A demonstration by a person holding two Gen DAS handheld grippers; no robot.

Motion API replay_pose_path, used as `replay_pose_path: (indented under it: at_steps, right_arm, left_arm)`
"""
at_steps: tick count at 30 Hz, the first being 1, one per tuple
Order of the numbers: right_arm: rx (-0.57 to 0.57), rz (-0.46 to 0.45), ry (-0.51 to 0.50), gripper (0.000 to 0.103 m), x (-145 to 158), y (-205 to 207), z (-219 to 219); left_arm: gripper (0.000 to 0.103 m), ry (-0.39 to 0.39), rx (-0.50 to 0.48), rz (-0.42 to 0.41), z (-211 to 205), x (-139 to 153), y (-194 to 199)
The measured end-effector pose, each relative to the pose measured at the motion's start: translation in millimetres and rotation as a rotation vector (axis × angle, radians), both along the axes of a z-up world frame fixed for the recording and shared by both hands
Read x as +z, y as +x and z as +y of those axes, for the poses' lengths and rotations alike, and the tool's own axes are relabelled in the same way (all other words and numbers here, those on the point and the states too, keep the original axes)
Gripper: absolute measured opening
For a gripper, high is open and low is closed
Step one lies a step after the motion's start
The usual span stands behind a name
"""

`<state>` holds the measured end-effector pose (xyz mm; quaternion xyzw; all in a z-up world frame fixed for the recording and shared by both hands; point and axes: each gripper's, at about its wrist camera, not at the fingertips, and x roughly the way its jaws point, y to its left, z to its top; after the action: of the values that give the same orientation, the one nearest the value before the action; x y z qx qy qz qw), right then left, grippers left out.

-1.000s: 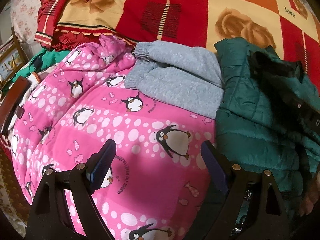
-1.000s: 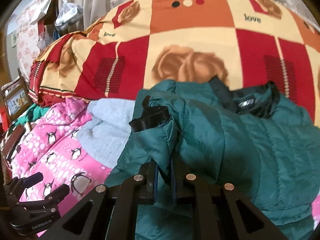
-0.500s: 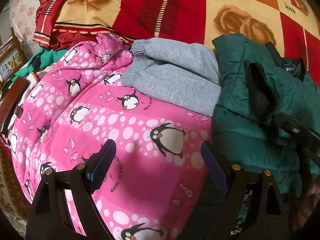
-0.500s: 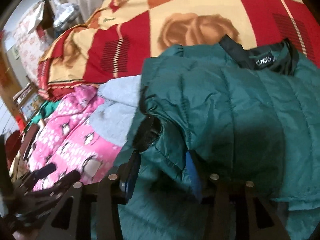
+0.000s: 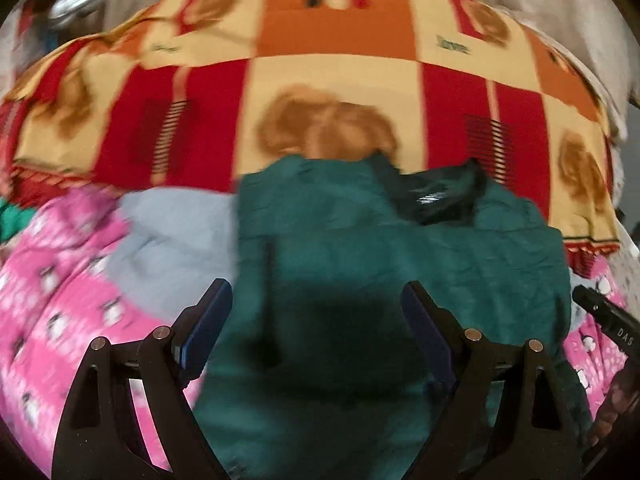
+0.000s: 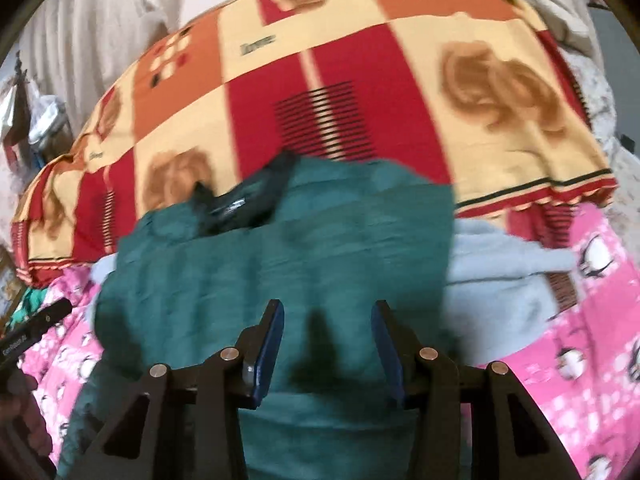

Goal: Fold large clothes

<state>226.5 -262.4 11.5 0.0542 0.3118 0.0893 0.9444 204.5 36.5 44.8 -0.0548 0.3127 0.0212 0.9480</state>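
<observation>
Green padded jacket (image 5: pixel 400 264) seemingly folded on pink penguin bedding (image 5: pixel 60 300), left hand-held gripper (image 5: pixel 316 320) and right hand-held gripper (image 6: pixel 328 334) both agape, empty

In front of you is a bed covered by a fleece blanket (image 5: pixel 336 76) in red, orange and cream checks with brown roses. Nearer you, a pink spotted penguin-print quilt (image 5: pixel 60 312) lies on the bed. On the quilt rests a pale grey fleece garment (image 6: pixel 500 276), and partly over both lies a dark green quilted jacket (image 5: pixel 360 264), its black collar towards the blanket.
</observation>
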Motion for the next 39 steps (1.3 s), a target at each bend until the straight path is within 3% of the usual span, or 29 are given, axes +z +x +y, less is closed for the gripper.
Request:
replay_pose_path:
  at_steps: [3,4,5,7,8,10,14,17,20,22,26,31,36,39]
  right_arm:
    - [0.054,-0.012,-0.020,0.044,-3,13,3]
    - [0.070,-0.008,-0.019,0.044,-7,16,4]
    - [0.094,0.018,-0.017,0.045,-17,24,7]
    - [0.123,0.119,-0.027,0.045,-45,40,6]
    - [0.140,0.201,-0.016,0.045,-65,50,5]
    - [0.139,0.219,0.031,0.045,-73,55,-1]
    - [0.152,0.247,-0.024,0.045,-58,51,3]
    - [0.140,0.125,-0.032,0.045,-26,44,5]
    - [0.091,0.049,0.031,0.045,-5,56,3]
    - [0.059,0.051,0.036,0.046,-8,70,7]
    - [0.031,0.193,-0.025,0.051,-51,104,19]
    - [0.001,0.152,-0.040,0.051,-35,84,26]
    - [0.058,0.023,0.005,0.052,-3,37,49]
    - [0.096,0.084,-0.011,0.069,-24,28,72]
  left_arm:
    - [0.087,0.001,0.000,0.031,-6,-27,18]
    - [0.087,0.003,0.010,0.073,-5,-40,25]
    - [0.087,0.002,0.020,0.167,-3,-59,36]
    - [0.089,-0.089,0.012,0.286,8,-84,49]
    - [0.089,-0.149,0.009,0.297,16,-89,51]
    - [0.089,-0.203,0.009,0.298,26,-88,51]
    - [0.089,-0.152,0.014,0.291,23,-84,48]
    - [0.089,-0.136,0.023,0.274,24,-79,45]
    - [0.089,-0.138,0.016,0.273,23,-83,44]
    - [0.090,-0.146,0.008,0.272,24,-86,45]
    - [0.094,-0.151,-0.003,0.277,31,-95,48]
    - [0.094,-0.151,-0.002,0.282,40,-94,47]
    - [0.094,-0.152,0.037,0.231,36,-79,35]
    - [0.094,-0.130,0.041,0.241,41,-82,34]
